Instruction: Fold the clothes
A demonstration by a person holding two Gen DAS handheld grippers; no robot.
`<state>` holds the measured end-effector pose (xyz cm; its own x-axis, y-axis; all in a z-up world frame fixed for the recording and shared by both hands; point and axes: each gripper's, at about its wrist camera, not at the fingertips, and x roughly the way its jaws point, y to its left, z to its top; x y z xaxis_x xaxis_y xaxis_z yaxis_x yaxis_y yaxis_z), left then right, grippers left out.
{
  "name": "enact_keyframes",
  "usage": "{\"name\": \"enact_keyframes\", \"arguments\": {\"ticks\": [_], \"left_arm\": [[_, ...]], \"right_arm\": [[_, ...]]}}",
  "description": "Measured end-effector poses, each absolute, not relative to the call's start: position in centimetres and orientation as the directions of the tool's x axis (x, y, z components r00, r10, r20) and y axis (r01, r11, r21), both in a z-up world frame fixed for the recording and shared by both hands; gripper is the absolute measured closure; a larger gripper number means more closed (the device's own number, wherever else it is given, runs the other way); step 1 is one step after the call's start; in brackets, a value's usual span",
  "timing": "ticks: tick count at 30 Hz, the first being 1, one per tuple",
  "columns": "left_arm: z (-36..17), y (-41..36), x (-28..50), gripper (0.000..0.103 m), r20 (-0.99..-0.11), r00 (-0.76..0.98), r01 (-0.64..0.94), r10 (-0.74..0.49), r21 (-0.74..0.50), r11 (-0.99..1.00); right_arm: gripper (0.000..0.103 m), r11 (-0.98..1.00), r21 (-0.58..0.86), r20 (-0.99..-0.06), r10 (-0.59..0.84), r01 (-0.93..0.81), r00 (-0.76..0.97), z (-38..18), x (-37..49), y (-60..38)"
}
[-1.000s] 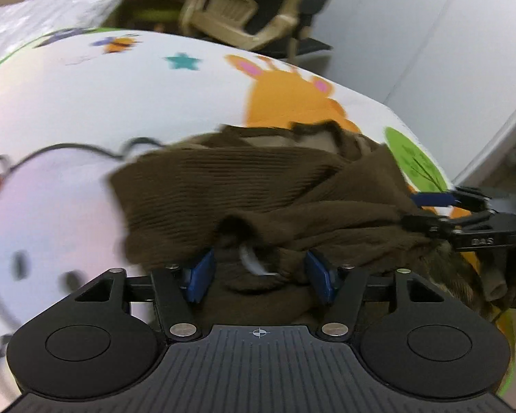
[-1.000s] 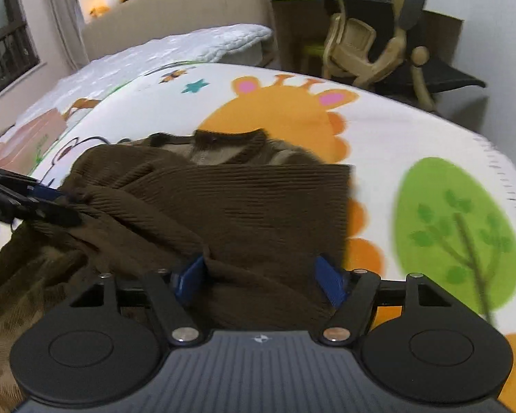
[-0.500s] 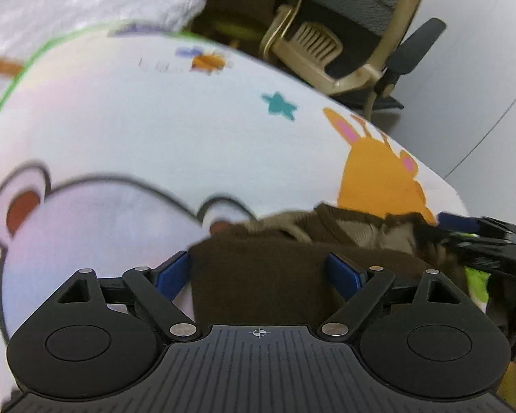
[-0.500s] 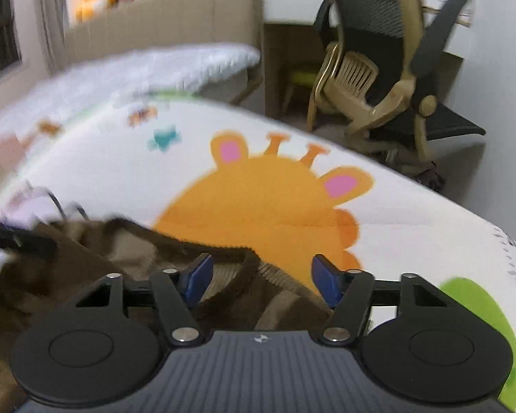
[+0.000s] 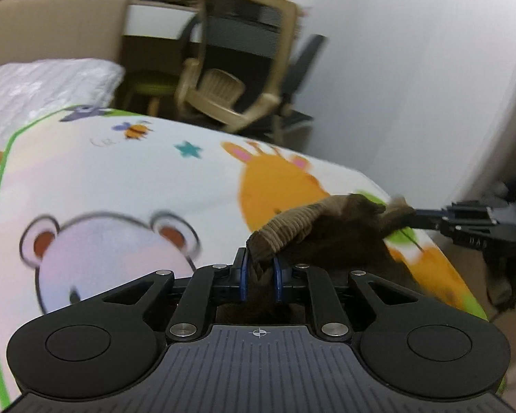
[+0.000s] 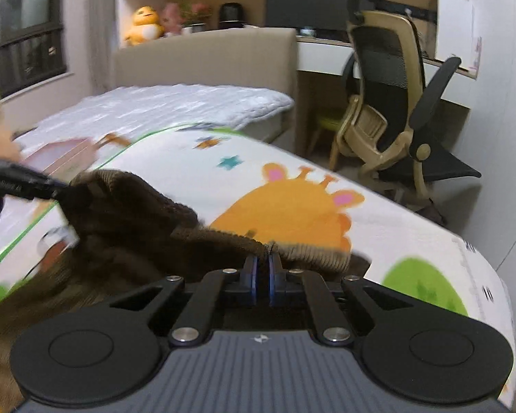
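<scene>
A dark brown ribbed sweater (image 5: pixel 330 230) (image 6: pixel 130 227) hangs lifted above a cartoon-print bed cover (image 5: pixel 120 179) (image 6: pixel 292 186). My left gripper (image 5: pixel 259 265) is shut on a ribbed tan-brown edge of the sweater. My right gripper (image 6: pixel 262 268) is shut on another ribbed edge of it. The knit stretches between the two grippers. In the left wrist view the right gripper (image 5: pixel 416 215) shows at the far right, pinching the cloth. In the right wrist view the left gripper (image 6: pixel 56 186) shows at the far left, also on the cloth. The sweater's lower part is hidden below both grippers.
An office chair (image 6: pixel 388 110) (image 5: pixel 244 65) with beige frame and black mesh stands past the bed's far corner. A white quilt (image 6: pixel 175 103) and beige headboard (image 6: pixel 206 58) lie behind. A desk (image 6: pixel 326 51) and a white wall (image 5: pixel 412 69) bound the right side.
Both grippers went from open over the flat sweater to shut on its ribbed edge. The sweater has been lifted off the bed cover and both views have tilted up toward the room.
</scene>
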<state>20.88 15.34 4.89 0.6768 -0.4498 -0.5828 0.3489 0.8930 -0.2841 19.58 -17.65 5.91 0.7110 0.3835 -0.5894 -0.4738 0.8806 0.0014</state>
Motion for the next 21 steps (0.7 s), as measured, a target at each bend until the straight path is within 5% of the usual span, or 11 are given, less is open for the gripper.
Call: {"name": "enact_keyframes", "arguments": {"ticks": [6, 9, 10, 12, 14, 16, 21], "left_arm": [[0.7, 14.9, 15.5, 0.08, -0.705, 0.571, 0.353, -0.421, -0.252, 0.901], [0.8, 16.0, 14.3, 0.075, -0.724, 0.558, 0.334, -0.405, -0.25, 0.909], [1.1, 16.3, 14.0, 0.07, -0.724, 0.559, 0.333, -0.404, -0.25, 0.909], [3.3, 16.9, 13.9, 0.049, -0.68, 0.608, 0.337, -0.409, -0.246, 0.909], [5.5, 17.0, 14.6, 0.024, -0.63, 0.666, 0.333, -0.4, -0.23, 0.915], [6.6, 15.9, 16.5, 0.011, -0.611, 0.698, 0.323, -0.374, -0.198, 0.926], [4.0, 13.1, 25.2, 0.01, -0.67, 0.688, 0.19, -0.279, -0.204, 0.96]], "right_arm": [[0.096, 0.861, 0.025, -0.682, 0.386, -0.508, 0.621, 1.6, 13.1, -18.4], [0.085, 0.872, 0.052, -0.707, 0.376, -0.487, 0.599, 0.4, 11.7, -19.5], [0.081, 0.88, 0.054, -0.683, 0.378, -0.472, 0.625, 1.3, 12.1, -20.0], [0.049, 0.895, 0.061, -0.629, 0.378, -0.442, 0.679, 3.2, 13.0, -20.9], [0.035, 0.909, 0.069, -0.572, 0.374, -0.412, 0.73, 5.1, 14.0, -21.9], [0.034, 0.921, 0.08, -0.513, 0.367, -0.382, 0.776, 7.0, 14.9, -22.8], [0.034, 0.943, 0.183, -0.581, 0.332, -0.278, 0.743, 4.9, 25.0, -21.5]]}}
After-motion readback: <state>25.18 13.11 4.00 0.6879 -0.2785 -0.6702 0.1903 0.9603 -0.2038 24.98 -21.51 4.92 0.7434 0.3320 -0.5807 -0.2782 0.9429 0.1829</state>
